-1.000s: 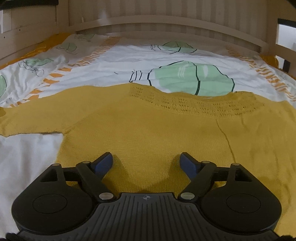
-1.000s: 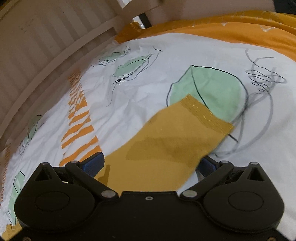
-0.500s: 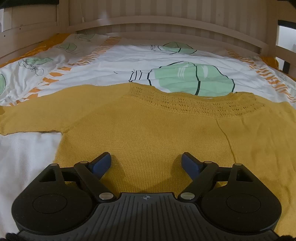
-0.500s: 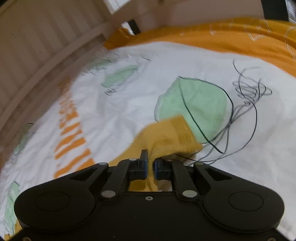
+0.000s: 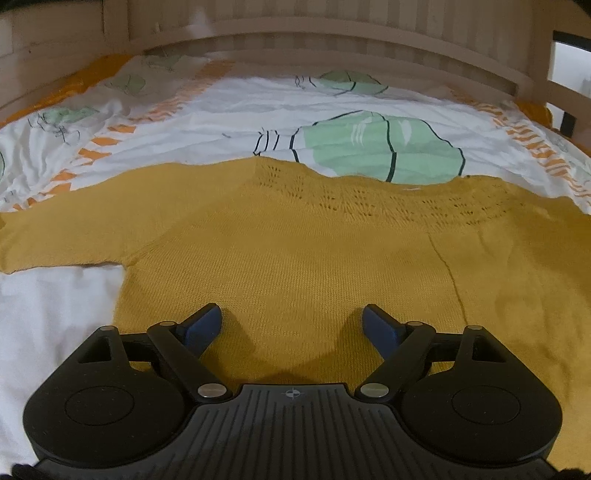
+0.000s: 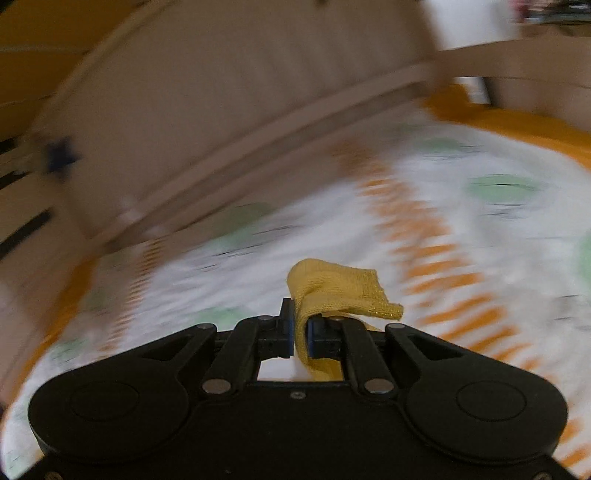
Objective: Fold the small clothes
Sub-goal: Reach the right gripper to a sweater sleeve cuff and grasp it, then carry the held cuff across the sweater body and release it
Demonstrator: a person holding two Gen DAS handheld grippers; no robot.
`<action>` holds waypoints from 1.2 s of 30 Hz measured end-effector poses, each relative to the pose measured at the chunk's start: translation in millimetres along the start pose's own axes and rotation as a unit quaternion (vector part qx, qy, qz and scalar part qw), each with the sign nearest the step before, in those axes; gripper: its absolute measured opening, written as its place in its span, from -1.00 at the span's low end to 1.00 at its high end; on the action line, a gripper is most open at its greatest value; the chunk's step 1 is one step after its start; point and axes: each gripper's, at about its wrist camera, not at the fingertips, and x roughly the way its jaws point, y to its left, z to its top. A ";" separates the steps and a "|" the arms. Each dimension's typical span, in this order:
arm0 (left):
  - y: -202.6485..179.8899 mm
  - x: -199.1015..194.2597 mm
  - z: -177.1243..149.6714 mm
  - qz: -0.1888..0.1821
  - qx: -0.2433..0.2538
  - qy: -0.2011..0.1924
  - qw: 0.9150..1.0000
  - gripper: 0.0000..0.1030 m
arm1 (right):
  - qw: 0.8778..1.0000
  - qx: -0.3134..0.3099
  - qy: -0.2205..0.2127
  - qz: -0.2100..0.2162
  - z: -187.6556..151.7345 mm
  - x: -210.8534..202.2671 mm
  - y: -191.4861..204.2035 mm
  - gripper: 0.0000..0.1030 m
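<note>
A mustard-yellow knitted sweater [image 5: 295, 251] lies flat on the bed, neckline away from me, one sleeve stretched out to the left. My left gripper [image 5: 291, 325] is open and empty, low over the sweater's lower body. My right gripper [image 6: 300, 332] is shut on the cuff end of the sweater's other sleeve [image 6: 340, 291], which it holds lifted above the bed. The right wrist view is blurred by motion.
The bed has a white sheet [image 5: 221, 122] with green leaf prints and orange stripes. A beige slatted bed rail [image 5: 332, 33] runs along the far side and also shows in the right wrist view [image 6: 221, 110]. An orange sheet edge [image 6: 517, 122] lies at the right.
My right gripper closed on the sleeve cuff, lifted it off the sheet and swung left toward the rail. My left gripper stayed open over the sweater.
</note>
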 end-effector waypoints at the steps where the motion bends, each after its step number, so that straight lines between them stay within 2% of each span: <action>1: 3.3 -2.6 0.3 -0.005 -0.001 0.006 1.000 0.59 | 1.000 -0.009 0.007 0.019 -5.7 6.0 22.7 -0.72; 6: 34.5 -27.2 -2.1 -0.030 -0.026 0.020 0.999 0.53 | 0.994 -0.041 0.055 0.081 -53.6 46.0 103.2 -0.72; 9: 59.4 -40.3 -2.5 -0.036 -0.051 0.022 0.998 0.53 | 0.990 -0.049 0.088 0.102 -91.1 74.5 133.9 -0.72; 15: 98.9 -51.9 1.4 -0.042 -0.090 0.032 0.995 0.53 | 0.983 -0.064 0.135 0.106 -162.0 111.4 165.2 -0.71; 17: 104.2 -53.6 2.9 -0.042 -0.090 0.033 0.994 0.53 | 0.982 -0.071 0.138 0.105 -175.5 113.4 169.9 -0.58; 19: 105.8 -54.3 5.1 -0.044 -0.085 0.034 0.995 0.53 | 0.982 -0.084 0.131 0.107 -185.4 108.4 176.2 -0.53; 21: 105.7 -55.1 6.5 -0.049 -0.079 0.036 0.995 0.53 | 0.982 -0.098 0.123 0.109 -187.6 99.3 172.3 -0.13; 22: 105.1 -54.8 7.8 -0.054 -0.075 0.037 0.995 0.53 | 0.981 -0.104 0.119 0.110 -186.7 93.3 169.7 0.15; 23: 104.1 -54.6 9.5 -0.058 -0.070 0.038 0.995 0.53 | 0.981 -0.110 0.116 0.109 -185.2 87.8 166.3 0.28; 28: 92.0 -53.6 22.9 -0.073 -0.050 0.034 0.996 0.53 | 0.982 -0.123 0.117 0.080 -172.8 56.5 142.8 0.30; 31: 81.1 -51.2 31.9 -0.086 -0.045 0.036 0.995 0.53 | 0.987 -0.091 0.126 0.049 -169.5 37.6 119.1 0.46; 36: 51.8 -47.3 36.4 -0.097 -0.023 0.037 0.994 0.53 | 0.990 -0.039 0.139 0.006 -181.8 18.8 83.8 0.57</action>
